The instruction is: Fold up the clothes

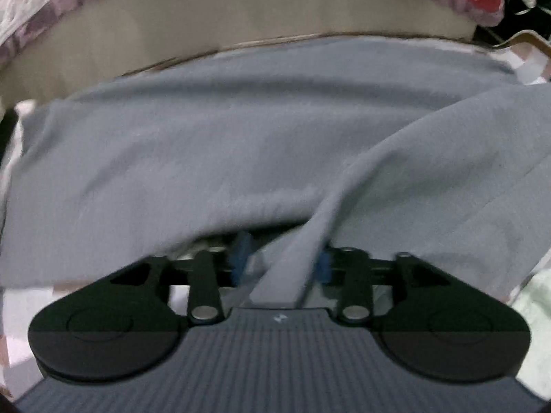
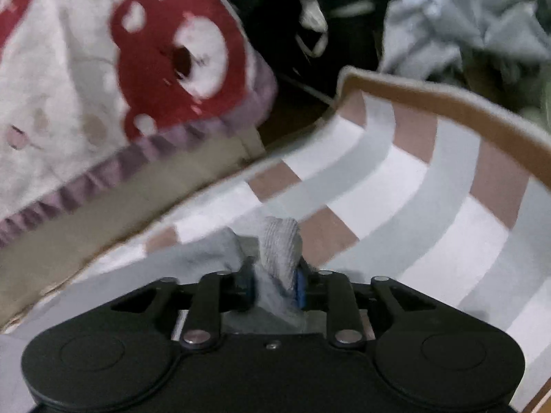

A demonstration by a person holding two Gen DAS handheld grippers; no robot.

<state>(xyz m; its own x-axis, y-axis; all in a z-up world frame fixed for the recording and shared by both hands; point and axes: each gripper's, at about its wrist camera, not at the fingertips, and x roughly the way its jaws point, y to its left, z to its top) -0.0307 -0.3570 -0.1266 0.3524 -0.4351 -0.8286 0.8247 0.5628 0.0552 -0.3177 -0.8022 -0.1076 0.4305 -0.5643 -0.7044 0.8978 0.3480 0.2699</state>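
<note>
In the left wrist view, the left gripper (image 1: 280, 258) has its jaws partly open, the two blue pads standing apart. A narrow fold of the grey garment (image 1: 213, 144) runs down between them, close against the pad on the right side of the picture and clear of the other pad, with a gap showing there. Whether the right-side pad actually presses the cloth is hard to tell through the blur; nothing shows both pads squeezing it. Beyond the jaws the garment spreads wide in both directions and fills most of the view, one layer lapping diagonally over another ahead and to the right. Past its far edge lies a beige surface (image 1: 213, 17), and beyond that a white printed cloth with a purple ruffled border (image 1: 51, 10).

In the right wrist view, the right gripper (image 2: 275, 284) has its jaws partway open with a bunched lump of grey garment (image 2: 280, 247) between the blue pads. The cloth rises as a rounded hump just ahead of the pads and fills the gap; both pads appear to touch it, so it looks held. More of the same cloth trails off to the left of the jaws. Under and ahead of the jaws lies a checked sheet (image 2: 413, 186) with a brown edge. Ahead to the left is the printed cloth with a red bear figure (image 2: 179, 58), and farther ahead to the right a crumpled grey heap (image 2: 475, 17).
</note>
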